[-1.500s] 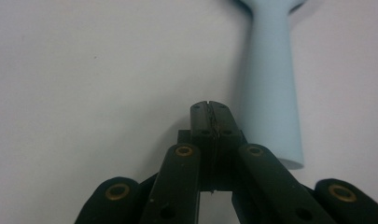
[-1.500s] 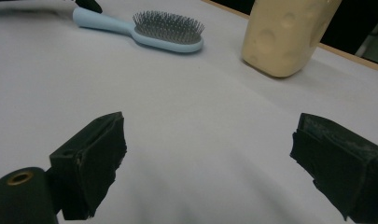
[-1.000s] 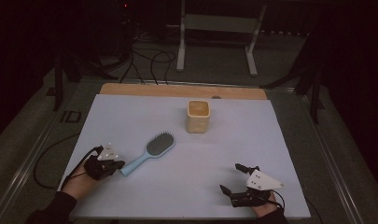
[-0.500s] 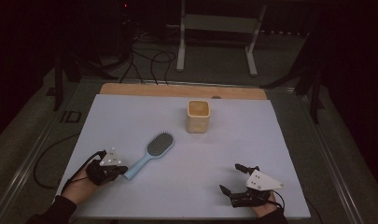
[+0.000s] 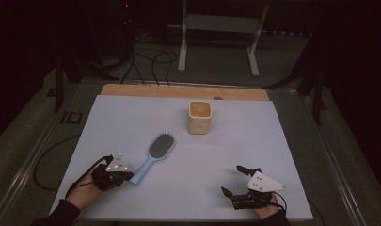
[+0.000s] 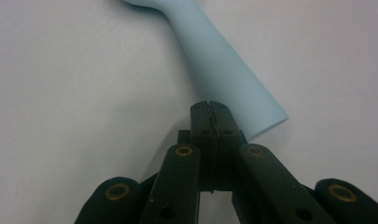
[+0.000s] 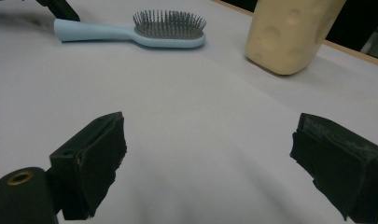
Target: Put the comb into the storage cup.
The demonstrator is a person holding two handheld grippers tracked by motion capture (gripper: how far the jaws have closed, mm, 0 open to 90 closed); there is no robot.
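**Operator:** Since my left jaws are pressed flat together with nothing between them, I can't take the hairbrush (image 6: 224, 70) as they stand. The left gripper (image 6: 210, 109) has its tips right at the butt end of the pale blue handle, just beside it; whether they touch it I can't tell.

**Spotter:** And the brush itself?

**Operator:** It lies flat on the white table (image 5: 254, 155), bristles up, handle end near my left gripper (image 5: 114, 170), head angled away toward the cup (image 5: 200, 117), which stands well apart from it. From the right gripper view I see the brush (image 7: 130, 30) lying on its back, the cup (image 7: 289, 32) off to its side.

**Spotter:** So how do you want to take it?

**Operator:** I judge the step is a grasp on the handle. I'd open the jaws wide first, then bring them over the handle across its width, a little up from the butt end so the grip doesn't slip off the end. The handle is smooth and rounded, so I'd close squarely on its sides.

**Spotter:** Right side?

**Operator:** The right gripper (image 5: 242, 181) rests near the table's front edge, jaws spread wide and empty, well apart from everything. I'd leave it there.
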